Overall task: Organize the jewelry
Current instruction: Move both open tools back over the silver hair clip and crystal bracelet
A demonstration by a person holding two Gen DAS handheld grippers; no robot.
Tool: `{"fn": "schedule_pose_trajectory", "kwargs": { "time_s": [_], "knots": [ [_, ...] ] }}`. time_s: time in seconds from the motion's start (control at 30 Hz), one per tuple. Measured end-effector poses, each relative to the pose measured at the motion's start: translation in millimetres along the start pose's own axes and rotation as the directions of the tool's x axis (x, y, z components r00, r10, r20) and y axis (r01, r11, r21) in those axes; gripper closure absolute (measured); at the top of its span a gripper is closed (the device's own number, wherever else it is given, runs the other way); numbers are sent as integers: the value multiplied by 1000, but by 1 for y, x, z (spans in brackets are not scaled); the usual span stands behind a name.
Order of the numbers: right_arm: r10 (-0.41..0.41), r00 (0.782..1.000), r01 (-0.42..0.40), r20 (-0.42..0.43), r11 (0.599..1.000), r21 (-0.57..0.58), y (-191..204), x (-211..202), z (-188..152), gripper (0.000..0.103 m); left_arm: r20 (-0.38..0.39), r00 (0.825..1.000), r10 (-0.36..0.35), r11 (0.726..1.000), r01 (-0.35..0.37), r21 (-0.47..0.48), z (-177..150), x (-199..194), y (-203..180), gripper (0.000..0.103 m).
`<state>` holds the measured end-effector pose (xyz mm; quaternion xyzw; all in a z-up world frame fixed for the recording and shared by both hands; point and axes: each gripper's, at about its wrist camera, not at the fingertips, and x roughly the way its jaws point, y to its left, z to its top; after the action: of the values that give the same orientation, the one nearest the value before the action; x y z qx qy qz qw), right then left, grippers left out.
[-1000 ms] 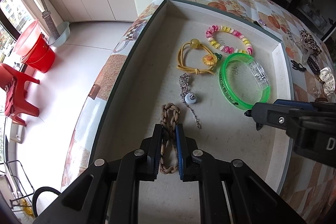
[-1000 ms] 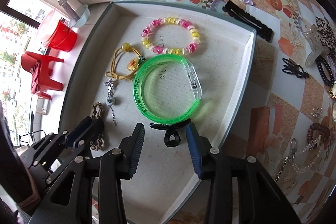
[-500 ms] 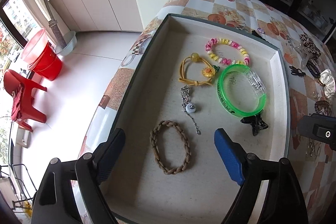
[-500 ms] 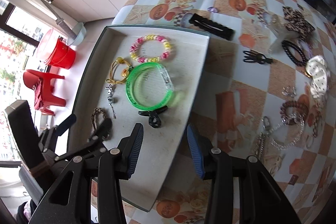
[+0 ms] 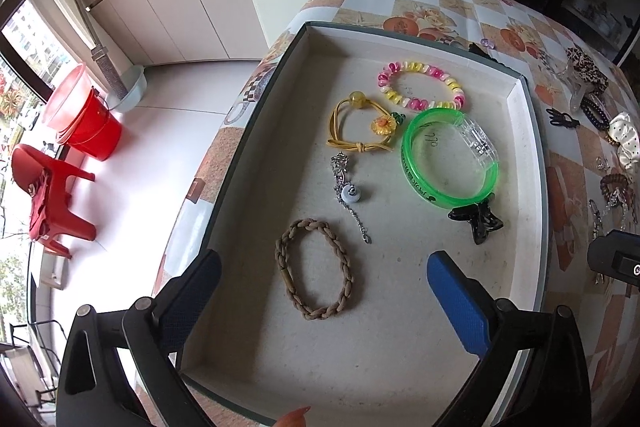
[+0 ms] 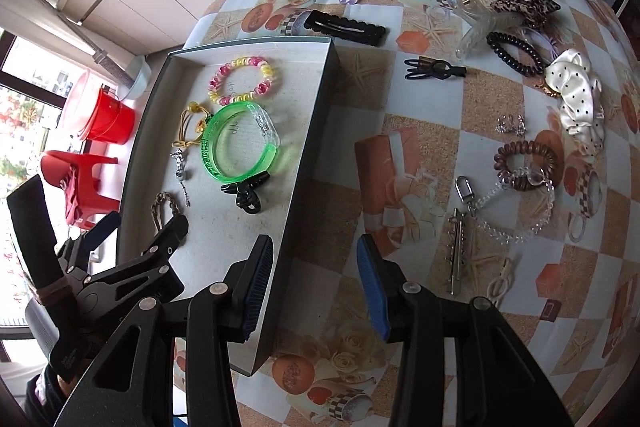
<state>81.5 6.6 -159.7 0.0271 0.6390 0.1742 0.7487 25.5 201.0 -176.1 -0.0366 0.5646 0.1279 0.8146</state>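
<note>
- The left gripper [image 5: 324, 291] hangs above the near end of the tray [image 5: 524, 163], jaws wide apart and empty; the braided band [image 5: 314, 269] lies flat on the tray floor below the gap, touching neither finger.
- The right gripper [image 6: 316, 287] is likewise spread and holding nothing — it sits over the tray's right wall, one finger above the tray, the other above the tablecloth [image 6: 404, 179].
- Already in the tray: bead bracelet [image 5: 422, 87], yellow cord [image 5: 360, 127], green bangle [image 5: 450, 159], small chain [image 5: 348, 195] and a black claw clip [image 5: 476, 219] touching the bangle's near edge.
- Loose on the cloth to the right: a clear chain [image 6: 508, 211], brown coil tie [image 6: 526, 161], metal slide [image 6: 458, 251], black clip [image 6: 434, 69], flat barrette [image 6: 346, 27], polka-dot scrunchie [image 6: 578, 97].
- Handling, as a guess: all look light. The clear chain seems limp and slippery — likely best pinched near its metal clasp [image 6: 464, 189], where there is something firm. The coil tie looks springy; gripping across one side of the ring should do. The slide is thin and flat, so it may skid before the fingers catch it.
</note>
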Motion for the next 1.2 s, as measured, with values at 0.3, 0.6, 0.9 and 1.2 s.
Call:
{"fn": "schedule_pose_trajectory", "kwargs": {
  "time_s": [0.3, 0.6, 0.9, 1.2],
  "knots": [
    [18, 1000, -18, -2, 999, -35, 8, 0, -8, 34, -2, 1000, 29, 999, -29, 28, -4, -12, -1, 0],
    [28, 999, -28, -17, 999, -26, -1, -1, -23, 23, -14, 999, 46, 998, -45, 36, -12, -18, 2, 0],
    [41, 999, -41, -13, 999, 7, -17, -4, -34, 19, -23, 1000, 19, 997, -17, 77, -13, -25, -13, 0],
    [38, 999, -40, 32, 996, 82, -63, -18, -41, 10, 0, 998, -68, 986, 67, 151, -4, -45, -62, 0]
  ]
}}
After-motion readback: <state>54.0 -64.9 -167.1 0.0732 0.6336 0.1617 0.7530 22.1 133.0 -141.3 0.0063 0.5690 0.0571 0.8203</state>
